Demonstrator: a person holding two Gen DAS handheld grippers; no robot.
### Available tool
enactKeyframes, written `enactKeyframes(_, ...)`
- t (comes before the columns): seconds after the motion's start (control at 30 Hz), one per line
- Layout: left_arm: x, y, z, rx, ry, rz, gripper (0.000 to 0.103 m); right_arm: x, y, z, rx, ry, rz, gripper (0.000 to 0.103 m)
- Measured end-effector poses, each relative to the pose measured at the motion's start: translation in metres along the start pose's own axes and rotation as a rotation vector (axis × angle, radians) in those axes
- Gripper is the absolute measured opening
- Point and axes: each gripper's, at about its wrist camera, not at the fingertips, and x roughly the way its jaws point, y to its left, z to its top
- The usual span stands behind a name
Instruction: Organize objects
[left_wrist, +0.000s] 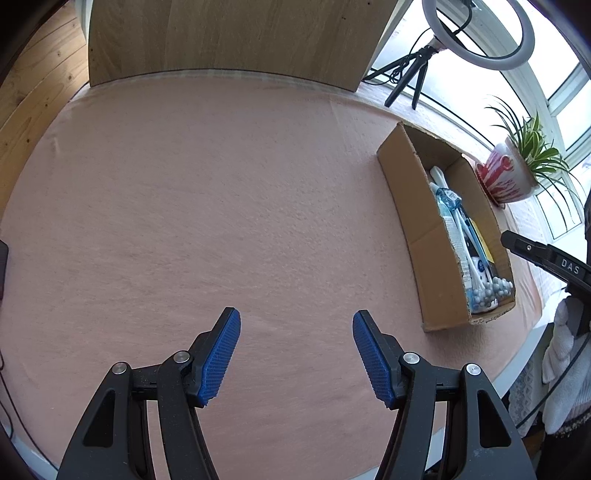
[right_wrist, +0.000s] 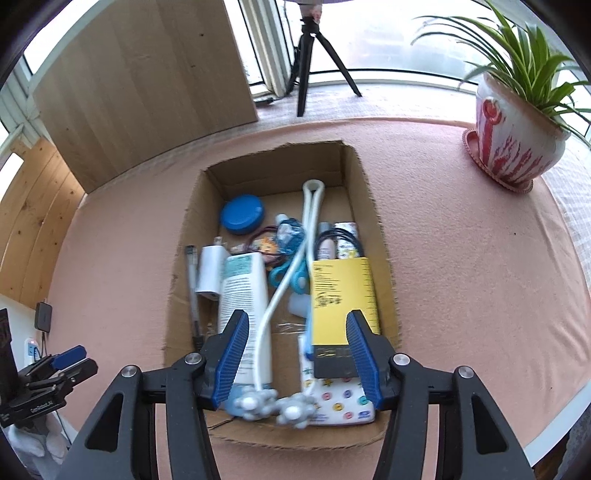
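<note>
While a pink cloth (left_wrist: 207, 206) covers the table in the left wrist view, a wooden board (left_wrist: 229, 37) stands at its far edge, with a ring light on a tripod (left_wrist: 476, 33) and a potted plant (left_wrist: 513, 173) by the window. The left gripper (left_wrist: 296, 354) hangs open over bare cloth, holding nothing. A cardboard box (left_wrist: 417, 221) sits to its right, packed with toiletries; beside it a black gripper arm reads "DAS".

From the right wrist view, the right gripper (right_wrist: 297, 360) hovers over the same box (right_wrist: 373, 206), jaws apart and gripping nothing. Inside lie a white tube (right_wrist: 243, 291), a blue lid (right_wrist: 242, 214), a white charger (right_wrist: 210, 273), a pen (right_wrist: 192, 284), a yellow ruler-edged card (right_wrist: 343, 291) and a white bendy holder (right_wrist: 291, 266). Label print is too small to read.
</note>
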Motion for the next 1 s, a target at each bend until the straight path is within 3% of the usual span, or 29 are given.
enactKeyframes(0.37, -0.031, 0.018, 0.003, 0.015, -0.061, 0.045, 0.072, -0.021, 0.050, -0.015, -0.032, -0.036, 0.051, 0.052)
enactKeyframes(1.0, -0.104, 0.065, -0.005, 0.030, -0.194, 0.158, 0.085, -0.032, 0.170, -0.060, -0.136, -0.087, 0.079, 0.055)
